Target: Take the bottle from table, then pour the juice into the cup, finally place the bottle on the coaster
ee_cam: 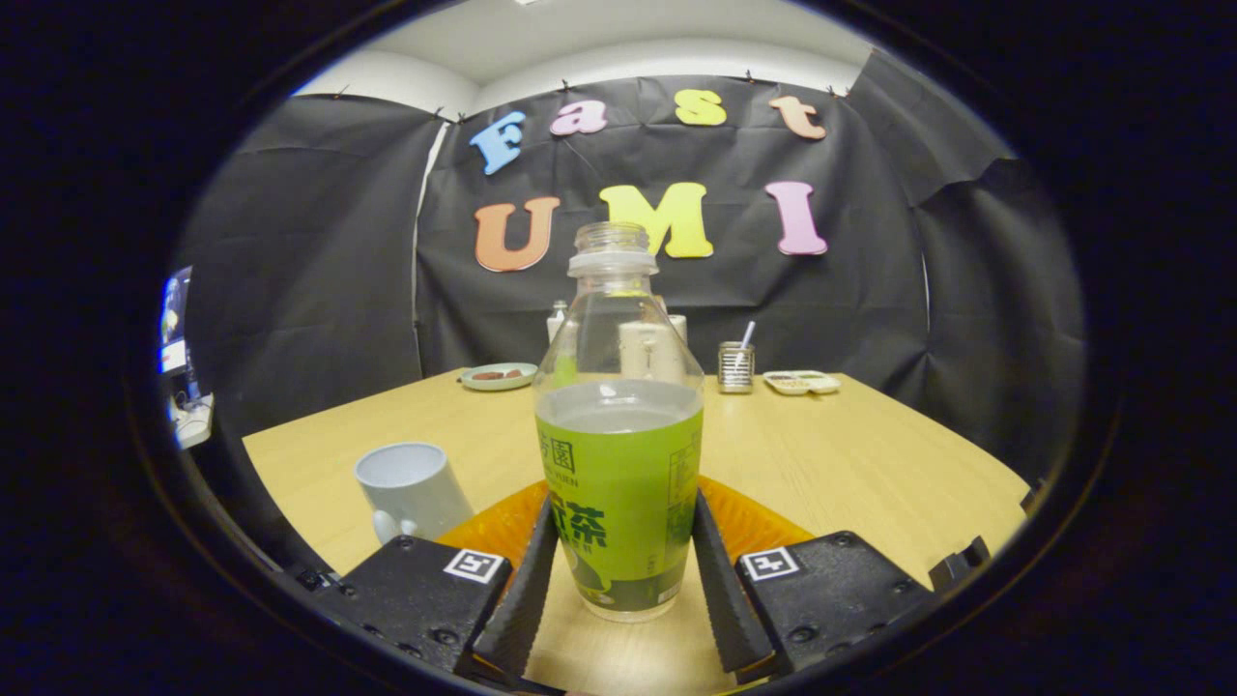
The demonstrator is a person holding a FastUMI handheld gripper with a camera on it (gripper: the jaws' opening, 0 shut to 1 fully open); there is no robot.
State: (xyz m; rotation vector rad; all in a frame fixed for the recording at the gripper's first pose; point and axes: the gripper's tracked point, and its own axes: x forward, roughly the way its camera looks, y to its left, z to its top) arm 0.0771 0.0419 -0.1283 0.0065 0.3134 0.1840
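A clear uncapped bottle point(618, 464) with a green label stands upright between my fingers, holding pale juice to just above the label. My gripper point(625, 503) is shut on the bottle, both fingers point(527, 590) pressing on its labelled sides. An orange coaster point(763, 527) lies on the wooden table point(870, 464) just behind the bottle, partly hidden by it and by the fingers. A white cup point(411, 488) sits left of the bottle beside the left finger, its handle towards me. Whether the bottle's base rests on the table or hangs just above it, I cannot tell.
At the far edge of the table are a green plate point(498, 375), a small metal tin with a straw point(735, 365), a pale dish point(802, 383) and white containers behind the bottle. The table's right half is bare wood.
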